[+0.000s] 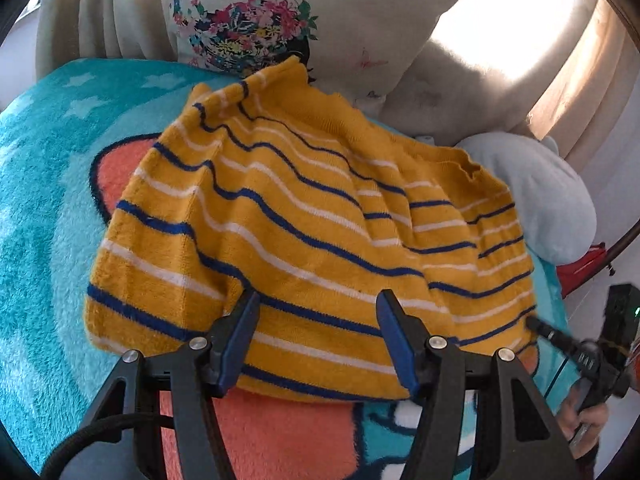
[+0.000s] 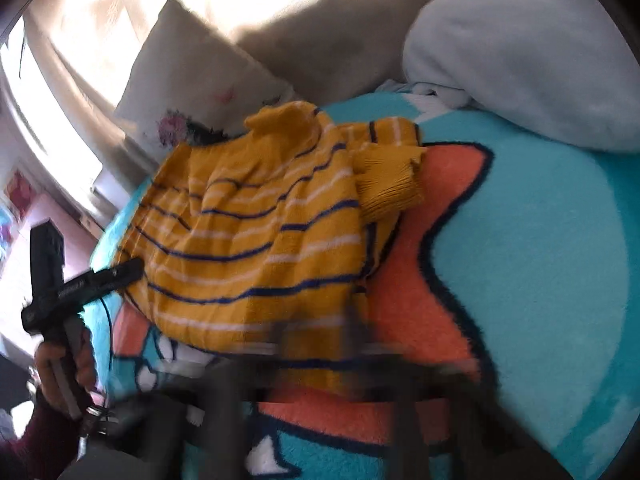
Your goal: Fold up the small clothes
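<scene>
Sweater (image 1: 304, 216), mustard with navy and white stripes, lies rumpled on our teal and orange fleece blanket (image 1: 44, 208), stripes running crosswise, ribbed cuff toward the floral pillow (image 1: 280, 12). Our left gripper (image 1: 316, 340) stands spread over its near hem; right gripper (image 2: 316, 344), blurred, is pressed together there.

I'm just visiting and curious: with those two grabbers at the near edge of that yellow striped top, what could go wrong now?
The left gripper stands open over the striped top; closing might pinch the fleece blanket too. The top lies rumpled, so a fold could trap creases.
</scene>
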Action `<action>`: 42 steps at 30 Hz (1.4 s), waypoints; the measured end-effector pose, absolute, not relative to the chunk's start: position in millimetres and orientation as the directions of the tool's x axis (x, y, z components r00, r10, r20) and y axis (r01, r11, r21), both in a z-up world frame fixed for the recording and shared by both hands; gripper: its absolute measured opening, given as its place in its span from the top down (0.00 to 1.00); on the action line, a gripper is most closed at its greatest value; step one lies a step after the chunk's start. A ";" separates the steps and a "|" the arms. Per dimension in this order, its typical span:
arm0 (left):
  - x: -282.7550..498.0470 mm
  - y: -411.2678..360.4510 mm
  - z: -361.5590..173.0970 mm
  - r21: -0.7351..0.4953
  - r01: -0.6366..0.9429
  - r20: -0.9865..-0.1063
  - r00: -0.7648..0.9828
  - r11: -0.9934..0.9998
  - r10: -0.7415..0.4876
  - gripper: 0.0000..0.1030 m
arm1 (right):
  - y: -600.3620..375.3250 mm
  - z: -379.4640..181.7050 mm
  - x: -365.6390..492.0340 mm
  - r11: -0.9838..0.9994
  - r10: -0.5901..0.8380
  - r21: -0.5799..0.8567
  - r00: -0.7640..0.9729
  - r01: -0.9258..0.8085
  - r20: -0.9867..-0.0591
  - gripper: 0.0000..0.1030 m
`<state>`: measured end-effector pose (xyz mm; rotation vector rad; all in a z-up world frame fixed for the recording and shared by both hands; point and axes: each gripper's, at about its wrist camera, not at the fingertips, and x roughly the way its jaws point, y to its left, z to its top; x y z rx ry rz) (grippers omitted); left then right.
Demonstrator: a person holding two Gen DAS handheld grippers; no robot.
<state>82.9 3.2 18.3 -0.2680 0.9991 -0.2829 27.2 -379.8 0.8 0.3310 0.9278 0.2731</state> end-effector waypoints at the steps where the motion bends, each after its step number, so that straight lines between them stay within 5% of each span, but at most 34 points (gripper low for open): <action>1: 81.9 0.5 18.1 -0.333 0.115 -0.787 0.513 0.936 -0.343 0.42 | -385.6 3.8 27.3 0.937 0.311 0.346 0.588 -0.055 -0.747 0.93; 5: 77.8 -2.6 20.5 -0.316 0.137 -0.790 0.510 0.939 -0.340 0.42 | -412.8 10.0 28.9 0.964 0.165 0.257 0.610 0.066 -0.775 0.93; 10: 67.0 20.9 37.1 -0.438 0.122 -0.745 0.505 0.891 -0.436 0.42 | -402.0 54.0 23.1 0.929 0.299 0.364 0.700 -0.059 -0.648 0.89; 14: 57.1 55.3 48.9 -0.479 0.063 -0.714 0.553 0.876 -0.430 0.42 | -361.8 60.0 66.8 0.886 0.426 0.432 0.658 -0.165 -0.621 0.71; 16: 55.0 74.5 51.7 -0.475 0.032 -0.712 0.573 0.880 -0.405 0.41 | -343.5 51.2 100.4 0.877 0.449 0.450 0.625 -0.170 -0.639 0.71; 23: 55.9 129.4 32.2 -0.475 -0.071 -0.738 0.574 0.877 -0.353 0.41 | -324.4 8.2 207.6 0.968 0.203 0.250 0.581 0.002 -0.788 0.71; 27: 73.0 127.4 18.4 -0.518 -0.013 -0.735 0.519 0.855 -0.437 0.41 | -303.7 33.6 204.1 0.994 0.085 0.108 0.628 -0.001 -0.774 0.71; 31: 86.0 103.9 16.0 -0.510 0.100 -0.724 0.488 0.854 -0.489 0.41 | -246.7 63.5 182.4 0.965 0.260 0.176 0.629 -0.194 -0.732 0.46; 32: 85.8 97.6 16.7 -0.480 0.130 -0.735 0.480 0.867 -0.479 0.48 | -234.4 65.7 180.6 0.949 0.314 0.213 0.611 -0.234 -0.727 0.46; 33: 86.3 93.1 17.1 -0.443 0.149 -0.753 0.473 0.884 -0.457 0.71 | -221.2 66.7 180.1 0.927 0.371 0.256 0.584 -0.273 -0.722 0.46; 35: 88.5 91.4 18.6 -0.391 0.167 -0.783 0.456 0.905 -0.422 0.85 | -190.0 67.4 184.4 0.870 0.489 0.353 0.505 -0.344 -0.712 0.45; 42: 93.9 133.4 31.0 -0.376 0.103 -0.790 0.483 0.921 -0.377 0.94 | -102.7 48.6 226.4 0.812 0.574 0.446 0.371 -0.377 -0.730 0.45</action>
